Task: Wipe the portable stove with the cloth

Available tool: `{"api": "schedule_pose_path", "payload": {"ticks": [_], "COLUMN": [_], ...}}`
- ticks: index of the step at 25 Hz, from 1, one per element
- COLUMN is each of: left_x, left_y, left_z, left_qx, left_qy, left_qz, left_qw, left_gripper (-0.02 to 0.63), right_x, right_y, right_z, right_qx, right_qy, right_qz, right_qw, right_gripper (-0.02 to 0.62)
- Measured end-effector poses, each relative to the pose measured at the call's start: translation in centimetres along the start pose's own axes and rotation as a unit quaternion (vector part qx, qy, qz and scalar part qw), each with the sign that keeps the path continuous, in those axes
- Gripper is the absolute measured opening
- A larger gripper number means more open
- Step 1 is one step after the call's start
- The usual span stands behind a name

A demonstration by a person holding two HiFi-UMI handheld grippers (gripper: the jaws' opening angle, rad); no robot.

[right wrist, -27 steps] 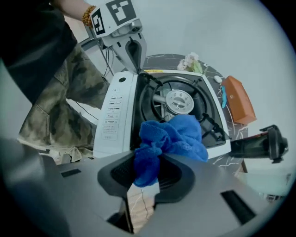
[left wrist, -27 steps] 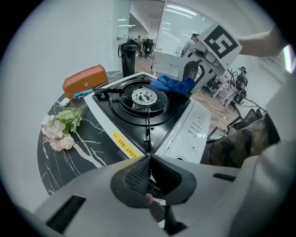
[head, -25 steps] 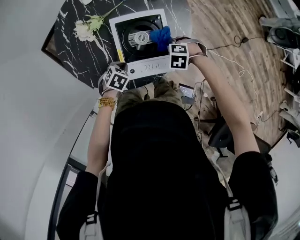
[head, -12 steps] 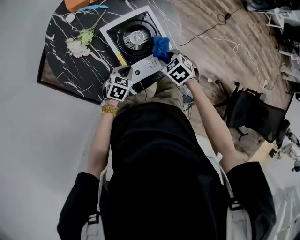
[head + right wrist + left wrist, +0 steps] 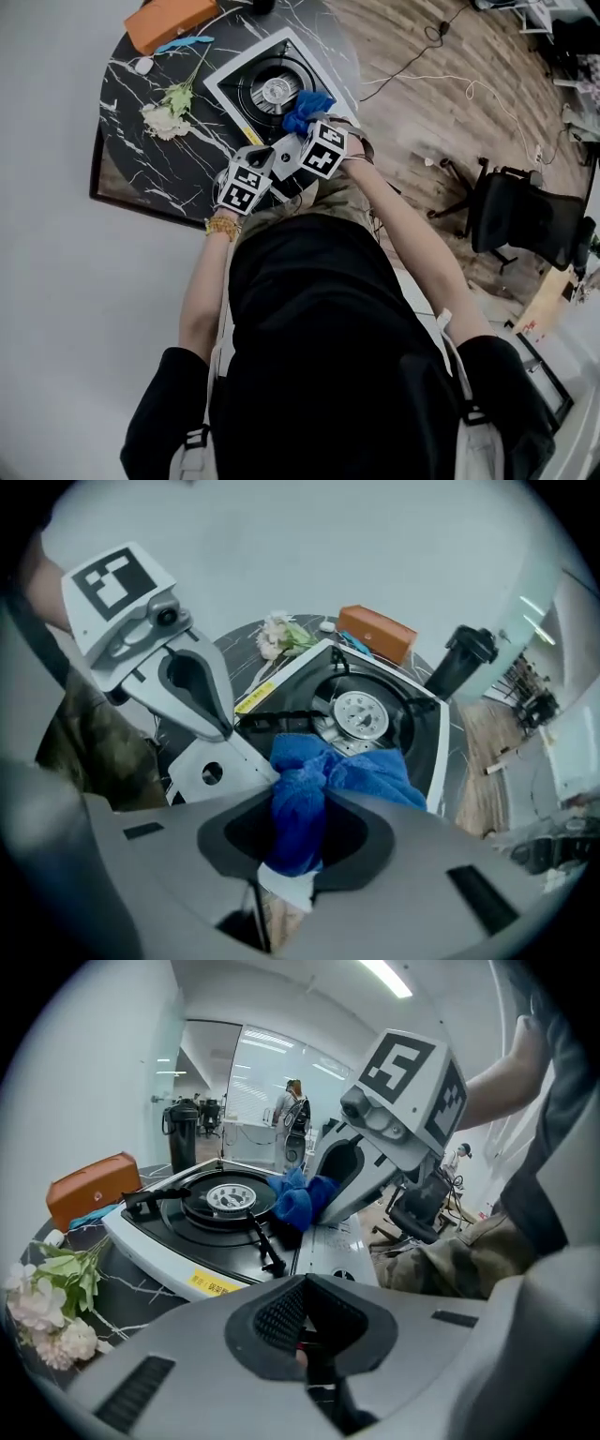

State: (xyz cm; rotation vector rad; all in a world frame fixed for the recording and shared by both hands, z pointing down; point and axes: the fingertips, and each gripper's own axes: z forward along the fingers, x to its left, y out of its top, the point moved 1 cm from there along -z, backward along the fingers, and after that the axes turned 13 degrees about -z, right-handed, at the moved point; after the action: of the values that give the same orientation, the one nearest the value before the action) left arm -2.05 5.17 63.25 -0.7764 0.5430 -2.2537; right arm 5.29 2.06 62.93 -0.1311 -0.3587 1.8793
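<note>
Cloth (image 5: pixel 375 778), blue and bunched, is pinched in your right gripper (image 5: pixel 298 841). A wad fills the gap between the jaws and the rest spills onto the near right part of the stove (image 5: pixel 150 1255), just beside the burner (image 5: pixel 361 714). Bunched like that, I'd judge, it makes a firm pad for rubbing. Your left gripper (image 5: pixel 305 1326) has its jaws pressed together on nothing and sits over the near left edge by the control panel (image 5: pixel 211 766), probably to steady the stove; whether it touches I cannot tell. The stove stands on a black marbled table (image 5: pixel 141 150), with a flower (image 5: pixel 167 111) to its left and an orange case (image 5: pixel 169 19) farther off. Beyond lie a wood floor (image 5: pixel 422 84), cables (image 5: pixel 469 89), a chair (image 5: pixel 525 220) and, far away, glass partitions (image 5: pixel 262 1082).
</note>
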Motion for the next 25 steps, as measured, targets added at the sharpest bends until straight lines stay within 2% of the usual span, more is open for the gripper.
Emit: {"api": "schedule_pose_path", "payload": {"ticks": [6, 9, 13, 19, 25], "left_x": [-0.3, -0.1, -0.4, -0.3, -0.9], "left_y": [0.2, 0.3, 0.5, 0.5, -0.3], "left_z": [-0.1, -0.1, -0.2, -0.2, -0.9], "left_qx": [-0.014, -0.018, -0.026, -0.016, -0.008], "left_qy": [0.015, 0.027, 0.023, 0.038, 0.038], "left_qz": [-0.001, -0.014, -0.007, -0.002, -0.014], "left_qw": [0.9998, 0.9994, 0.9994, 0.9991, 0.9991], "left_gripper": [0.006, 0.006, 0.006, 0.006, 0.008], "right_x": [0.8, 0.9, 1.7, 1.6, 2.7], "right_y": [0.3, 0.5, 0.5, 1.6, 3.4], "right_z": [0.1, 0.4, 0.7, 0.5, -0.1], "right_qx": [0.018, 0.027, 0.033, 0.002, -0.079], "right_qy": [0.014, -0.001, -0.017, -0.009, 0.018], "right_qz": [-0.054, -0.098, -0.152, -0.146, -0.121], "right_qw": [0.998, 0.995, 0.988, 0.989, 0.989], "right_gripper": [0.084, 0.086, 0.086, 0.086, 0.086]}}
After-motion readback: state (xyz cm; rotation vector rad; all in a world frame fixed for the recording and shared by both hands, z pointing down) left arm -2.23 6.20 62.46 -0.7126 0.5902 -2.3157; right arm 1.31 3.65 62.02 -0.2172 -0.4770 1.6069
